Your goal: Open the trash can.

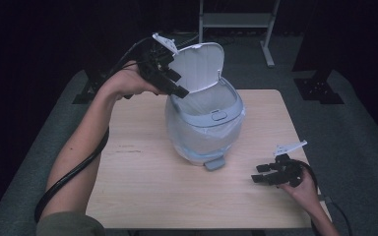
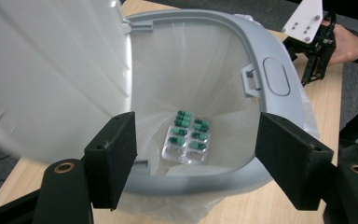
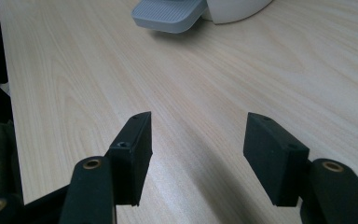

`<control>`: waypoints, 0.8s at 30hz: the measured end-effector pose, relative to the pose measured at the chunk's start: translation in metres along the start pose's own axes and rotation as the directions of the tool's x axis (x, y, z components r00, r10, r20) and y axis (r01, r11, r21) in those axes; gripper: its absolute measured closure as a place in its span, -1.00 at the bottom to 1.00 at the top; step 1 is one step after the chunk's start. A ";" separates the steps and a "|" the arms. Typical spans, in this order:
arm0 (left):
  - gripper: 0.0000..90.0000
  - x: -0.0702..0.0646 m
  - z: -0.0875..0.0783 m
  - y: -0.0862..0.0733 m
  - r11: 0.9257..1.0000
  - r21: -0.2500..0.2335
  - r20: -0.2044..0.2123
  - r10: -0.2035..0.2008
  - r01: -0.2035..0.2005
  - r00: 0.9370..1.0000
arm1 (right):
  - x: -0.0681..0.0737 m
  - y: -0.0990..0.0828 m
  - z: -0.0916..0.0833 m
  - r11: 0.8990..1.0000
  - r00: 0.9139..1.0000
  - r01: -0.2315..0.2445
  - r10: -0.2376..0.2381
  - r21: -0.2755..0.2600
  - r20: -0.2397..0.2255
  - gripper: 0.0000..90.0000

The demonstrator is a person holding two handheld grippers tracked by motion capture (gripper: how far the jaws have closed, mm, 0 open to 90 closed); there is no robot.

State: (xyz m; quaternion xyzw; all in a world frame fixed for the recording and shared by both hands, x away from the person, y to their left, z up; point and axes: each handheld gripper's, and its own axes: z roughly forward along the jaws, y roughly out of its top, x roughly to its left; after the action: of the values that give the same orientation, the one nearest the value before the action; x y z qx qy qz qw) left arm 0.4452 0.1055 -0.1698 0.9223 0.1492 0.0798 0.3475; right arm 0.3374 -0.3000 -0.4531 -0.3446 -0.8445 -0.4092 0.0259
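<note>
The table (image 1: 142,182) was the biggest thing before me, a pale wooden top with its near and left parts bare, giving wide room on the side where my left forearm crossed, and a smaller bare stretch toward the right edge. One pedal bin (image 1: 204,123) stood near the middle of it, set back from every edge, lined with a thin plastic bag (image 1: 177,132) that spilled over the rim and down the outside. Its single lid (image 1: 197,66) stood swung up at the back, and one grey foot pedal (image 3: 168,14) jutted from the base onto the wood on my side. My left gripper (image 2: 193,158) hung over the bin's open mouth beside the raised lid, its jaws spread wide and holding nothing, touching nothing I could make out. Down at the bottom of the liner lay one blister pack (image 2: 187,140) of green capsules; I counted about eight, in two rows, with the nearest pockets looking emptied. My right gripper (image 3: 196,158) was held low over the table near its right front corner, well apart from the bin, jaws likewise parted wide and empty, with bare wood between them and the pedal farther off ahead.
</note>
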 end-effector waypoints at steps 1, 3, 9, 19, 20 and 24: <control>-0.36 0.001 -0.002 -0.002 1.000 0.001 -0.003 -0.005 0.005 1.000 | 0.000 0.000 0.000 1.000 1.000 0.000 0.000 0.000 0.000 -0.09; -0.35 0.002 -0.004 -0.005 1.000 -0.004 -0.007 -0.013 0.013 1.000 | 0.000 0.000 0.000 1.000 1.000 0.002 -0.002 0.001 0.000 -0.09; -0.34 0.005 -0.012 -0.014 1.000 -0.006 -0.024 -0.027 0.026 0.999 | 0.000 0.001 0.002 1.000 1.000 0.001 -0.001 0.007 -0.002 -0.09; -0.33 0.016 -0.026 -0.030 0.997 -0.010 -0.052 -0.074 0.073 0.996 | 0.000 0.002 0.003 1.000 1.000 0.001 -0.001 0.007 -0.004 -0.09; -0.33 0.017 -0.027 -0.031 0.997 -0.011 -0.056 -0.079 0.078 0.995 | 0.000 0.001 0.003 1.000 1.000 0.001 -0.001 0.007 -0.004 -0.09; -0.28 0.024 -0.031 -0.036 0.995 -0.028 -0.075 -0.102 0.100 0.992 | 0.000 0.001 0.003 1.000 1.000 -0.001 0.001 0.010 -0.002 -0.09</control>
State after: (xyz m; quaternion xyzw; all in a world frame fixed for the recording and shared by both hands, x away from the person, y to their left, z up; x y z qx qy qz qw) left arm 0.4522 0.1583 -0.1698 0.9056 0.2081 0.0990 0.3562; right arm 0.3383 -0.2975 -0.4545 -0.3445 -0.8463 -0.4053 0.0289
